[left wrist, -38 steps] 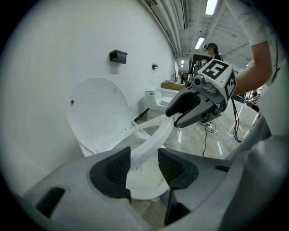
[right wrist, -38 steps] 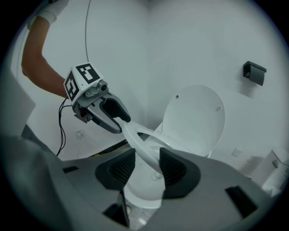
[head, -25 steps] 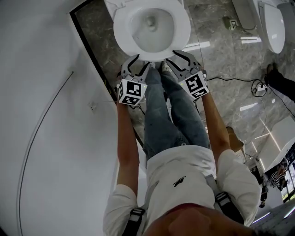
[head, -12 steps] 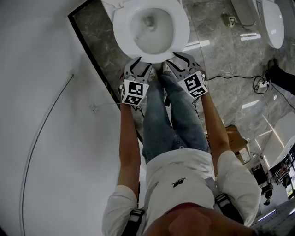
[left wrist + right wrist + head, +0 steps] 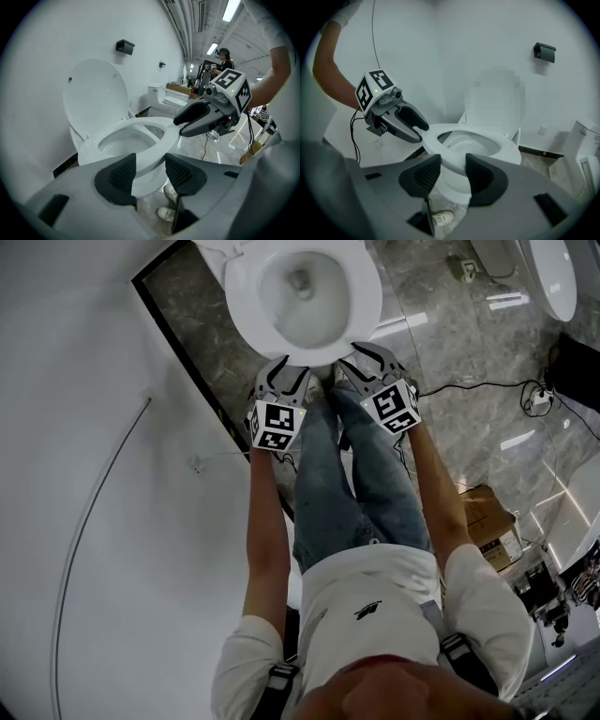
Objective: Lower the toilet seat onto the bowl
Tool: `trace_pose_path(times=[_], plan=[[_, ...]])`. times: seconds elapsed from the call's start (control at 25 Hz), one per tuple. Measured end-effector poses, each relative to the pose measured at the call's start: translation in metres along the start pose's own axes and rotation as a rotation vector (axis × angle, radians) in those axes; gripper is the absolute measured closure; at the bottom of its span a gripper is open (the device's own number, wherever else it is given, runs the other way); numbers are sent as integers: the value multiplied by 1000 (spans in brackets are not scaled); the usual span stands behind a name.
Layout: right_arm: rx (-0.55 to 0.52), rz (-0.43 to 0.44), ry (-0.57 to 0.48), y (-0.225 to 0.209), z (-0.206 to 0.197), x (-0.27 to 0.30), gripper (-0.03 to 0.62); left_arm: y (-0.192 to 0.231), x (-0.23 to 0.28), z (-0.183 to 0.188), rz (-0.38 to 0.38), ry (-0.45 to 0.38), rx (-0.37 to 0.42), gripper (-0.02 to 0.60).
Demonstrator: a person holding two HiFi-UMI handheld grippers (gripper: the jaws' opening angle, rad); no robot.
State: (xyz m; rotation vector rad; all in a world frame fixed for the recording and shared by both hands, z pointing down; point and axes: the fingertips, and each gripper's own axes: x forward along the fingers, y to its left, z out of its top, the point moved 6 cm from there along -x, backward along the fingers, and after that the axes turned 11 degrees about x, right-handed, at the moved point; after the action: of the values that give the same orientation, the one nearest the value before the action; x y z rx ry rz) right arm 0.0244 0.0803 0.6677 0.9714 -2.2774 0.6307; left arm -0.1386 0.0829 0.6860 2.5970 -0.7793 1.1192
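Observation:
The white toilet seat (image 5: 361, 298) lies flat on the bowl, and the lid (image 5: 96, 96) stands upright against the wall. My left gripper (image 5: 284, 369) hovers at the front-left of the rim, open, with nothing between its fingers. My right gripper (image 5: 363, 359) is at the front-right of the rim, also open and empty. In the left gripper view the seat (image 5: 161, 136) shows just beyond my own jaws (image 5: 150, 171), with the right gripper (image 5: 181, 127) close to the rim. In the right gripper view the left gripper (image 5: 423, 131) nearly touches the seat (image 5: 506, 146).
A white wall (image 5: 84, 427) runs close on the left. The person's legs and shoes (image 5: 165, 213) stand right in front of the bowl. A cable (image 5: 487, 390), a cardboard box (image 5: 487, 521) and a second toilet (image 5: 548, 273) are on the marble floor to the right.
Both grippers stay open at the front of the rim. Only the head view has shifted a little; the seat has not moved.

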Motion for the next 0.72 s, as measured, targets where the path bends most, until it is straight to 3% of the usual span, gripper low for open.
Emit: trace_pose_path(times=[0.72], plan=[[28,-4,61,2,-28,18,430,-8,18,-27,-37,32,-17,384]])
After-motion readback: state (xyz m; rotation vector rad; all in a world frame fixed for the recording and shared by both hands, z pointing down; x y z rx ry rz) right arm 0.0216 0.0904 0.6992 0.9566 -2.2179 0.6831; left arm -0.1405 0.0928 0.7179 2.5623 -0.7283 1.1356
